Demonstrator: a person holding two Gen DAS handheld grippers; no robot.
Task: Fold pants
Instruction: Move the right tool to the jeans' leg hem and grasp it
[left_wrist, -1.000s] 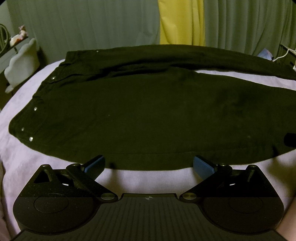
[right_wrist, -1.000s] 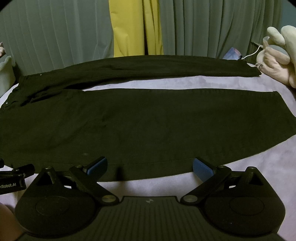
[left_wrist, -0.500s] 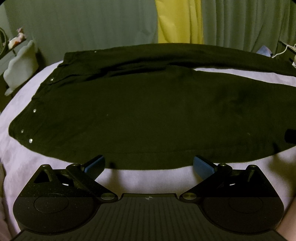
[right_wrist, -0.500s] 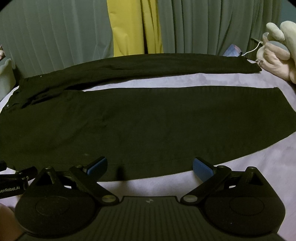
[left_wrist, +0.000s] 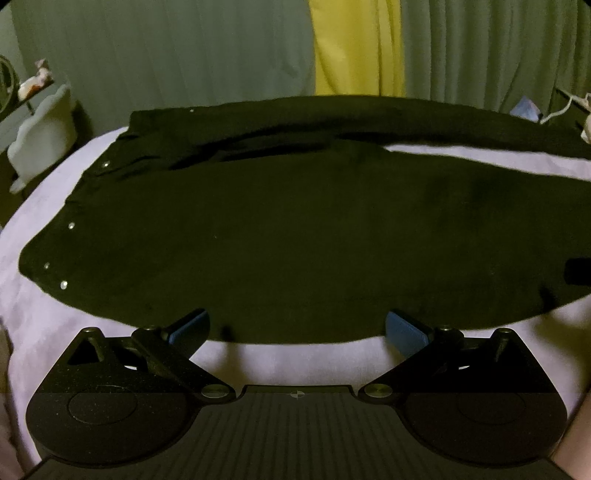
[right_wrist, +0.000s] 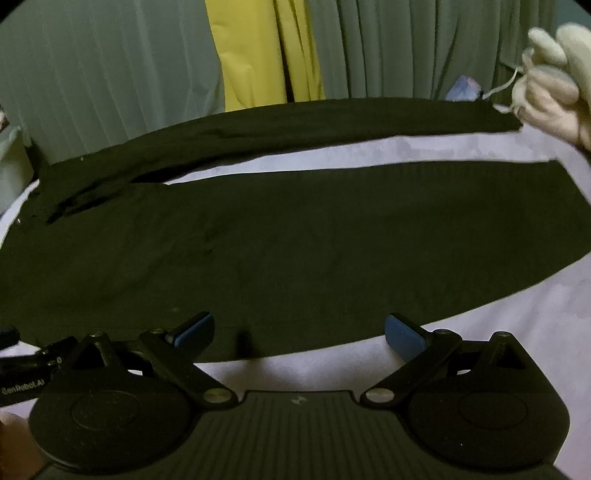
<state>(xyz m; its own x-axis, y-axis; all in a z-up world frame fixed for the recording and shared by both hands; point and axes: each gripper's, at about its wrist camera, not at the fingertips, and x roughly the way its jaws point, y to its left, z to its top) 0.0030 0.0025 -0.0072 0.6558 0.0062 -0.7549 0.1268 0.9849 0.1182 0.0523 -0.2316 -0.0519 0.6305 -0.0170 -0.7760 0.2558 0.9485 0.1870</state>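
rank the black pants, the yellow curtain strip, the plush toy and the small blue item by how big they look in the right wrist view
1. black pants, by far the largest.
2. yellow curtain strip.
3. plush toy, cut off by the frame edge.
4. small blue item.

The left gripper (right_wrist: 22, 369) body reads "GenRobot.AI".

the left gripper (left_wrist: 296, 328) has its jaws spread wide, blue pads (left_wrist: 192, 325) angled outward with nothing between them. the right gripper (right_wrist: 299, 329) is posed the same way, jaws wide apart and holding nothing, blue pads (right_wrist: 400, 334) splayed outward.
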